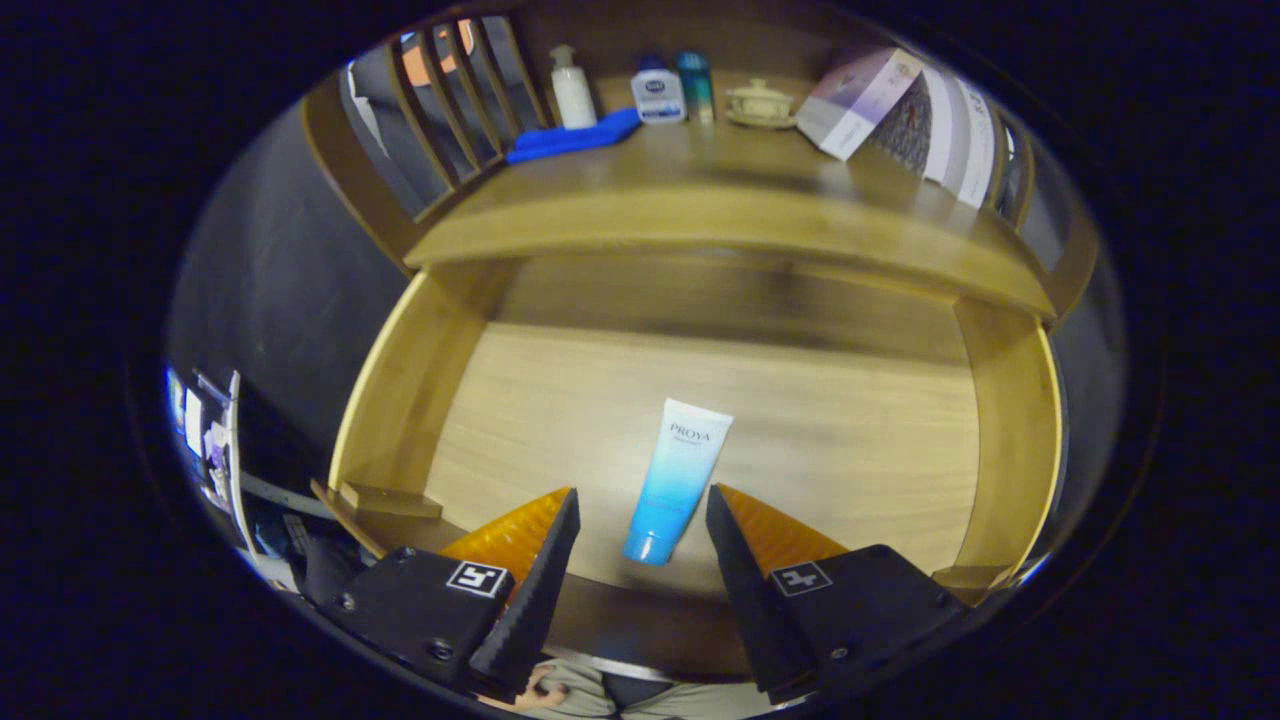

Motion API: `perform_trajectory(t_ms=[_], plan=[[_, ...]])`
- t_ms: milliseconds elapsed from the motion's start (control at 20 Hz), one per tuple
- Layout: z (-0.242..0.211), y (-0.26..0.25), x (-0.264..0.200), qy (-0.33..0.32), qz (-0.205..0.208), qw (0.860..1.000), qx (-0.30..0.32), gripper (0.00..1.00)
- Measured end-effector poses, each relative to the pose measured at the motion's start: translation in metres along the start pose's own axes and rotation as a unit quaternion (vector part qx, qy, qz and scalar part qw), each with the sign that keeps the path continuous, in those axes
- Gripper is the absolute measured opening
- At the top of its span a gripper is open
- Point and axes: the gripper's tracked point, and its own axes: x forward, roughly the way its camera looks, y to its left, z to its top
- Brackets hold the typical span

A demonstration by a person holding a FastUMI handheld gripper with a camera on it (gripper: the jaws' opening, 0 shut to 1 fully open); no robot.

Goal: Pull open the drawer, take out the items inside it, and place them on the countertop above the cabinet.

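Note:
The wooden drawer (1010, 440) stands pulled out under the countertop (720, 190). On its pale floor lies a white-to-blue tube (678, 478), cap end toward me, slightly tilted. My gripper (642, 500) is open above the drawer's near part. The tube's lower half lies between the two black-and-orange fingers (545, 540), touching neither.
At the back of the countertop stand a white pump bottle (572, 88), a small white-and-blue bottle (658, 95), a teal bottle (696, 86), a cream lidded pot (759, 103) and leaning boxes (860, 100). A blue cloth (572, 138) lies on its left. Slatted wooden rails flank the sides.

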Motion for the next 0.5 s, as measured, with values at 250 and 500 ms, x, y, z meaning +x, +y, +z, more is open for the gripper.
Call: perform_trajectory(t_ms=[250, 500], plan=[[-0.001, -0.008, 0.028, 0.074, -0.034, 0.997, 0.012, 0.82], [-0.008, -0.011, 0.041, 0.132, -0.062, 0.989, 0.006, 0.80]])
